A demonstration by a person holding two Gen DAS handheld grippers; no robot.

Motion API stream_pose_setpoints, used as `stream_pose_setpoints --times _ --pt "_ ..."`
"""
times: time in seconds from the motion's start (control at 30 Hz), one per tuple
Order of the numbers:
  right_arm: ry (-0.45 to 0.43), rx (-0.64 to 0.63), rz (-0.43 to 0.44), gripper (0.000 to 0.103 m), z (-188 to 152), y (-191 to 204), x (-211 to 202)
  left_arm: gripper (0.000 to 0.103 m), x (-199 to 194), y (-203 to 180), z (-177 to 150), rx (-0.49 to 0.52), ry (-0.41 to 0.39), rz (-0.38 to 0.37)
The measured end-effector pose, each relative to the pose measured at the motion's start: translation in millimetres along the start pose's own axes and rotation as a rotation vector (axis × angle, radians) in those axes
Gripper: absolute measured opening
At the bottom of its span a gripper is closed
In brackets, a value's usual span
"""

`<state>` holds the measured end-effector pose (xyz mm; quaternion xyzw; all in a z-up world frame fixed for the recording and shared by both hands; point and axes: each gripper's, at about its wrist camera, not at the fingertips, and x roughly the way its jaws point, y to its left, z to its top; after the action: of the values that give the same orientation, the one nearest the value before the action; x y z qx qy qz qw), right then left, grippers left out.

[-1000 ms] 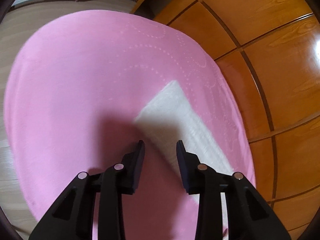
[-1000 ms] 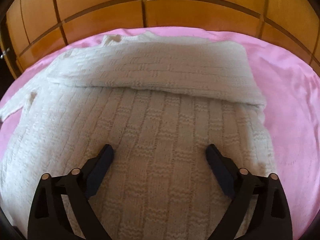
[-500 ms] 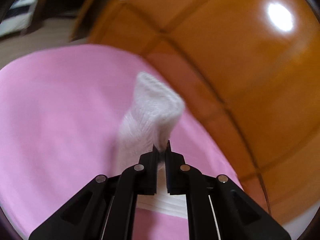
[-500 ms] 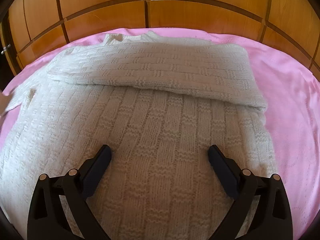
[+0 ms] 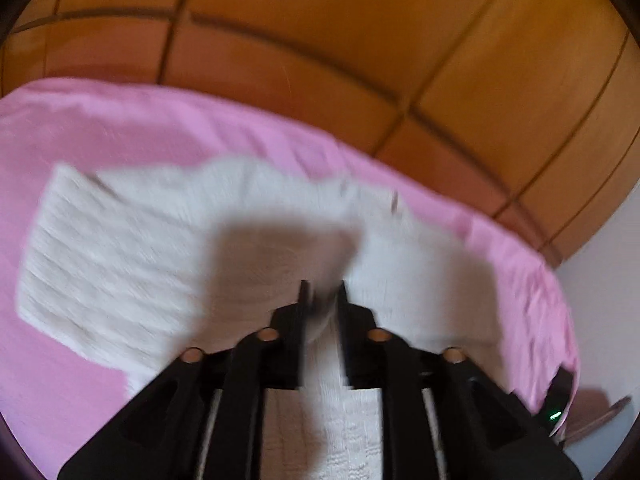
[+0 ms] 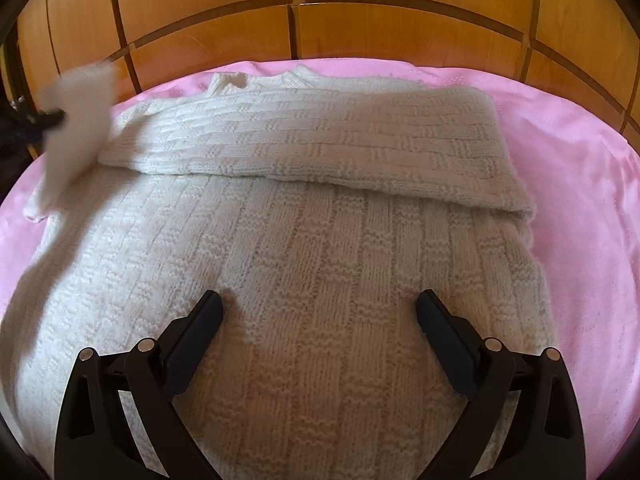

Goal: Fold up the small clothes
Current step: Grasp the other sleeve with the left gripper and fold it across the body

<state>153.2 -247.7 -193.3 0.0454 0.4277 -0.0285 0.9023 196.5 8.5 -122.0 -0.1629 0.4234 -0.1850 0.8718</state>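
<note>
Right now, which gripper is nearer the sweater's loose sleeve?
Left. The left gripper is shut on the sleeve, lifting it. The right gripper hangs open over the sweater body, apart from it.

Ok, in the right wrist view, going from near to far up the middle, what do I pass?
Open black right tool → flat body of the cream knitted sweater → its folded-over upper layer → pink cloth → orange wooden panelling.

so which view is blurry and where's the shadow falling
Left wrist view: motion-smeared throughout, with a dark shadow on the white knit sweater just ahead of the left tool. Right wrist view: sharp, except the lifted sleeve blurred at far left; right tool crisp.
</note>
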Motion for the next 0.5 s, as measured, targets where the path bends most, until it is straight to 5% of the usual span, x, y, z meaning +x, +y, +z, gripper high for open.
stream_pose_setpoints --times 0.03,0.07,0.2,0.27,0.33,0.5 --pt "-0.001 0.002 0.002 0.097 0.0 -0.2 0.0 0.046 4.9 -1.3 -6.6 0.001 0.012 0.004" --pt "-0.001 0.004 0.006 0.097 0.2 -0.5 -0.1 0.050 7.3 0.0 -7.4 -0.001 0.010 0.005" --pt "0.004 0.009 0.018 0.097 1.6 -2.0 -1.9 0.050 -20.3 13.1 -34.2 -0.015 0.000 0.023" --pt "0.000 0.005 0.015 0.088 6.0 -0.4 -7.8 0.049 -30.6 21.7 -45.5 -0.011 -0.013 0.043" --pt "-0.010 0.029 0.113 0.068 19.5 6.5 -16.6 0.049 -35.3 27.3 -58.8 -0.012 -0.009 0.059" --pt "0.067 0.058 0.392 0.054 58.6 52.9 0.7 0.049 -37.1 46.2 -90.3 -0.052 0.015 0.075"
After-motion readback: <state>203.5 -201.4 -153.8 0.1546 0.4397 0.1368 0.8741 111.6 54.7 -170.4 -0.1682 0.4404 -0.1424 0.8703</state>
